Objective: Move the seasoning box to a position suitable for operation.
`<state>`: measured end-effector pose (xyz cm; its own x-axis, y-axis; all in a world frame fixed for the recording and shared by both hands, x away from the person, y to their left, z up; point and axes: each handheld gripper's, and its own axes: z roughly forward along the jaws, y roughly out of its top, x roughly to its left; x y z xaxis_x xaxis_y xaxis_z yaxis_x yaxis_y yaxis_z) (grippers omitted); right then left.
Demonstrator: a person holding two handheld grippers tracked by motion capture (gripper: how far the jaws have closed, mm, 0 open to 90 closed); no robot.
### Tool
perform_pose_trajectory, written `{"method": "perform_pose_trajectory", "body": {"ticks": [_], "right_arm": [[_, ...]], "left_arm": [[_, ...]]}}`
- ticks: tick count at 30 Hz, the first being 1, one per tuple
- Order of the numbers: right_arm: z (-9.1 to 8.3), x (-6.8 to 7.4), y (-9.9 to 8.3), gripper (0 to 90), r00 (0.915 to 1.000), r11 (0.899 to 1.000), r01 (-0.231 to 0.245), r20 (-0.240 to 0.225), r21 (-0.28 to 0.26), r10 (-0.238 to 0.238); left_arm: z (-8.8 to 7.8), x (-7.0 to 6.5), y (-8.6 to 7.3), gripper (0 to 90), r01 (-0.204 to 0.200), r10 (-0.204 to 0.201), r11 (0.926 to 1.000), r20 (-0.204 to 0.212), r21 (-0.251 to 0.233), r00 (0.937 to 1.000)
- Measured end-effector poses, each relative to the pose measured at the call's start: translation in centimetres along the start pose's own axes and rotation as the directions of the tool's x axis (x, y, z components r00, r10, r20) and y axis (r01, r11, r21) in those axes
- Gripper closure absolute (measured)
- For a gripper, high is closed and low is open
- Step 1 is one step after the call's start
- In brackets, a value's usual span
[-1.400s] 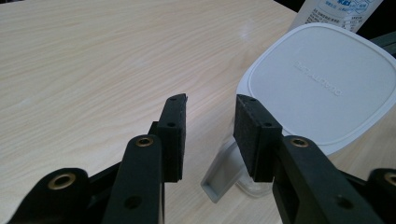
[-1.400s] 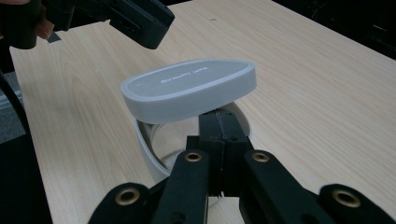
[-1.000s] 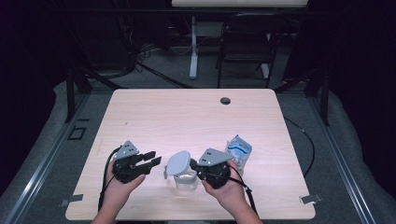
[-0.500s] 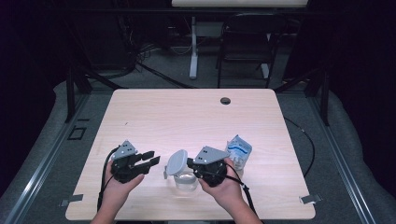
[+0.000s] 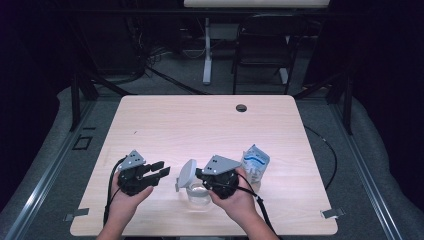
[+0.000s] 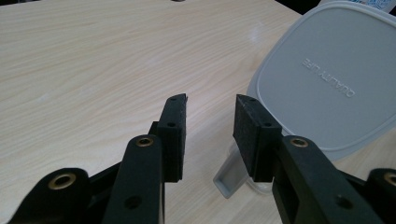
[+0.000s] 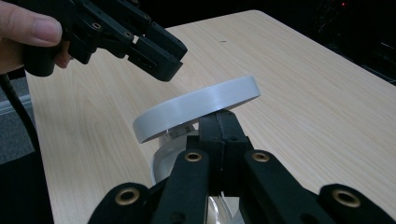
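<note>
Above the container (image 5: 199, 195), right fingers (image 7: 219, 126) clamp the tilted lid (image 5: 186, 174); left fingers (image 6: 175, 135) apart nearby.

High view: fixed overhead, person's side, facing forward and down, whole table (image 5: 210, 120) in frame.
Left gripper view: close, low over the tabletop, aimed at grey lid (image 6: 327, 79).
Right gripper view: close, just behind lid (image 7: 196, 109).
Shared: lid (image 5: 186, 174), tabletop.

The grey lid (image 6: 327, 79) bears embossed words "QUALITY LIFE", seen upside down.
</note>
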<state>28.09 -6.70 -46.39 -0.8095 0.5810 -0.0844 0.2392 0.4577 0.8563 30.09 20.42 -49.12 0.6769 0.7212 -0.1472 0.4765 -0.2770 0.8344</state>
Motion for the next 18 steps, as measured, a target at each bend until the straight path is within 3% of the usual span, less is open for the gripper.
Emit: {"method": "perform_pose_trajectory", "body": {"ticks": [18], "right_arm": [[0.19, 0.43, 1.02, 90.0, 0.9999, 1.000, 0.012, -0.008, -0.022, -0.012]], "left_arm": [[0.02, 0.27, -0.14, 64.8, 0.007, -0.007, 1.0000, -0.006, 0.003, 1.0000]]}}
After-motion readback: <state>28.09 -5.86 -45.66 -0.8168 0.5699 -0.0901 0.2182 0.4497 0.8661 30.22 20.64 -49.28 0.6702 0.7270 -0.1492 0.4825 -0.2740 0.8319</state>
